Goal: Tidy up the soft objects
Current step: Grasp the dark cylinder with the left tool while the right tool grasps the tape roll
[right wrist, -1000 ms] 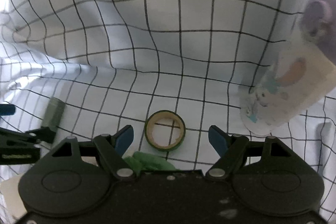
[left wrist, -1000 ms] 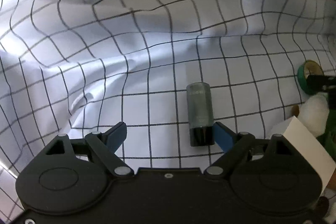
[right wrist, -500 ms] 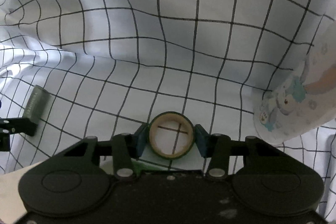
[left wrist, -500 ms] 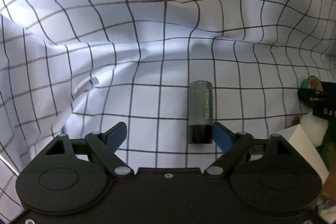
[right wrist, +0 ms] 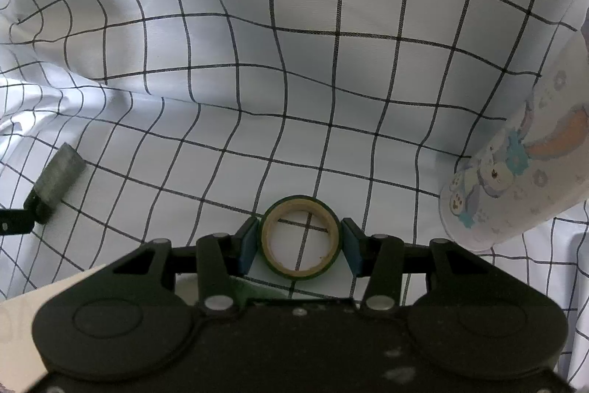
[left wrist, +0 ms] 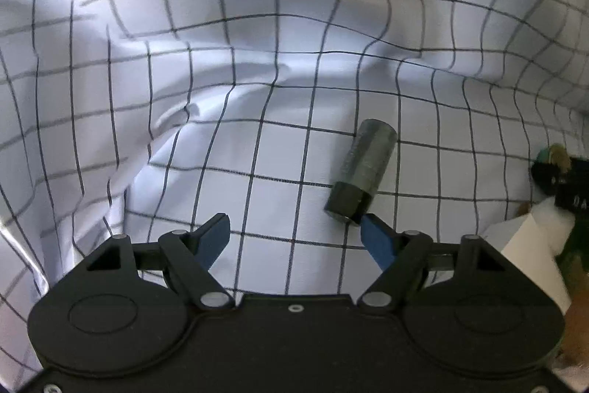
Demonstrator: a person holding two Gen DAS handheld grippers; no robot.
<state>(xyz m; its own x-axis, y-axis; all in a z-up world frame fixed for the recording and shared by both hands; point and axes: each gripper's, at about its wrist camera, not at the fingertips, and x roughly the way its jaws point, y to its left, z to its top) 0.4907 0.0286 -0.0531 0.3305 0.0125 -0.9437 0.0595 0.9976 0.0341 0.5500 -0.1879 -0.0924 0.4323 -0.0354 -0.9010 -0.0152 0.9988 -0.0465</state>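
We've got the right gripper (right wrist: 300,240) clamped on the tape roll (right wrist: 300,237); left gripper (left wrist: 294,238) closing empty (tube (left wrist: 362,172) at 1 o'clock), lift next.

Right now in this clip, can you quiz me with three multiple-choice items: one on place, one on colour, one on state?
1. Where does the grey cylinder lie?
A. on the checked cloth
B. inside the printed cup
C. on the tape

2. The tape roll's outer colour?
A. red
B. green
C. yellow

3. The right tongs are:
A. wide open
B. shut on nothing
C. shut on the tape roll

Answers: 1 A, it rests flat on the grid fabric; 2 B, its rim is dark green; 3 C, both pads press on its sides.
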